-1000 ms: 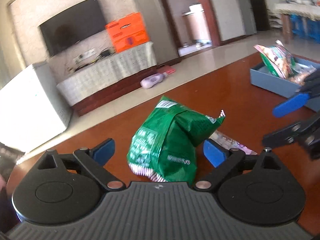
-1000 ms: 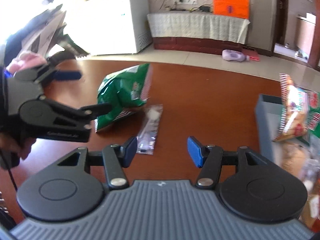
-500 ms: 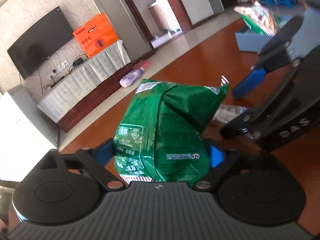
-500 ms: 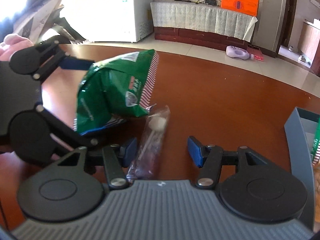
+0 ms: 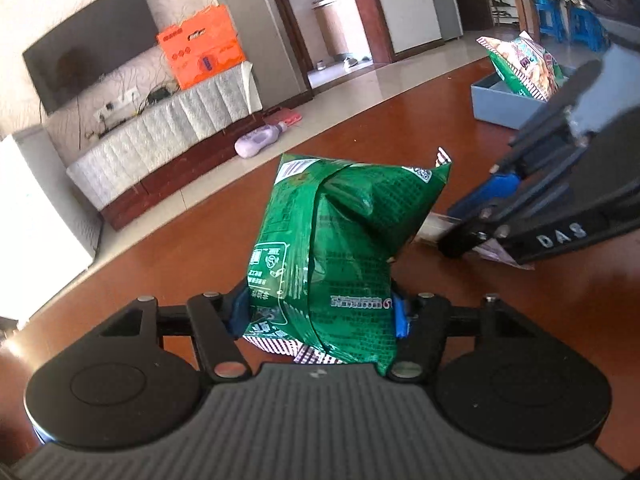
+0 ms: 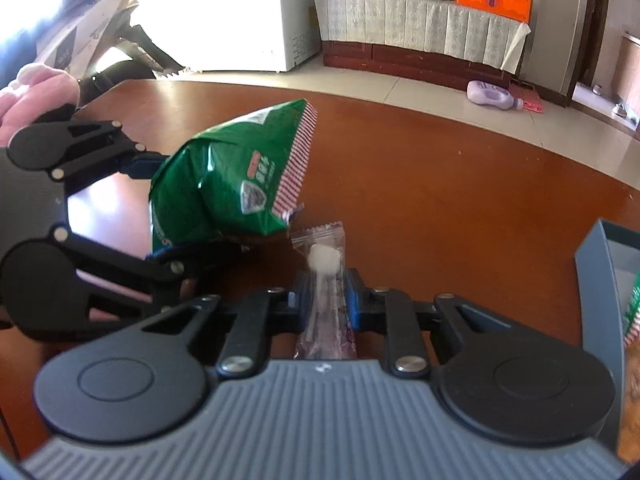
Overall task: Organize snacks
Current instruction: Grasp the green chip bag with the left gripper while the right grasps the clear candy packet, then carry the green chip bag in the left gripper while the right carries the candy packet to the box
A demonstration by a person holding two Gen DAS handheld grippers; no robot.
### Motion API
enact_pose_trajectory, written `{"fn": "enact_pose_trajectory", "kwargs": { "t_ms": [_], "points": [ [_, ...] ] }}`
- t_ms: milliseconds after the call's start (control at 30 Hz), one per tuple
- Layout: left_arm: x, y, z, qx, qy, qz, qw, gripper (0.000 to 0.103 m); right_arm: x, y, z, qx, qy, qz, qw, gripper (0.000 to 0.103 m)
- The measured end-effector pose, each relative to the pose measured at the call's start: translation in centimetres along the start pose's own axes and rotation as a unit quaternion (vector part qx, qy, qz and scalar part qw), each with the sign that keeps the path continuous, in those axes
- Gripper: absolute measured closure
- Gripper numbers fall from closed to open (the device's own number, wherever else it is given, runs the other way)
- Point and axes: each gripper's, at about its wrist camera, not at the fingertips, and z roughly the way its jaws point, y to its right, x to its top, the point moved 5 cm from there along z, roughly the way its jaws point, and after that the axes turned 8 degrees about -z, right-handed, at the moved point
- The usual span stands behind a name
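Note:
My left gripper [image 5: 320, 312] is shut on a green snack bag [image 5: 340, 248] and holds it above the brown table [image 5: 180, 248]. The bag also shows in the right wrist view [image 6: 236, 184], held by the left gripper [image 6: 160, 216]. My right gripper [image 6: 326, 300] is shut on a clear, long candy packet [image 6: 326, 280] with a white sweet inside, at table level. In the left wrist view the right gripper [image 5: 480, 216] sits over that packet [image 5: 500, 254], just right of the bag.
A grey-blue bin [image 5: 504, 104] with snack bags [image 5: 524, 64] in it stands at the table's far right; its wall [image 6: 600, 292] is close on my right. Beyond the table are a TV cabinet [image 5: 160, 140], a white appliance [image 6: 248, 16] and a bottle [image 6: 492, 94] on the floor.
My left gripper closed on the green bag and lifted it off the table. My right gripper moved forward over the candy packet and closed on it.

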Motion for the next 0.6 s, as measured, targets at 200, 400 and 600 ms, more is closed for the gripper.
{"fn": "enact_pose_trajectory", "kwargs": {
  "t_ms": [200, 400, 600],
  "points": [
    [-0.3, 1.8, -1.2, 0.022, -0.026, -0.003, 0.9994, 0.035, -1.8, -0.8, -2.2, -0.002, -0.018, 0.002, 1.000, 0.081],
    [0.0, 4.9, -2.4, 0.037, -0.052, -0.019, 0.9978, 0.035, -3.0, -1.8, -5.7, -0.007, -0.006, 0.011, 1.000, 0.081],
    [1.6, 9.0, -5.2, 0.048, -0.028, -0.013, 0.9984, 0.035, -4.0, -1.0, -10.5, -0.016, 0.037, 0.037, 0.999, 0.081]
  ]
}}
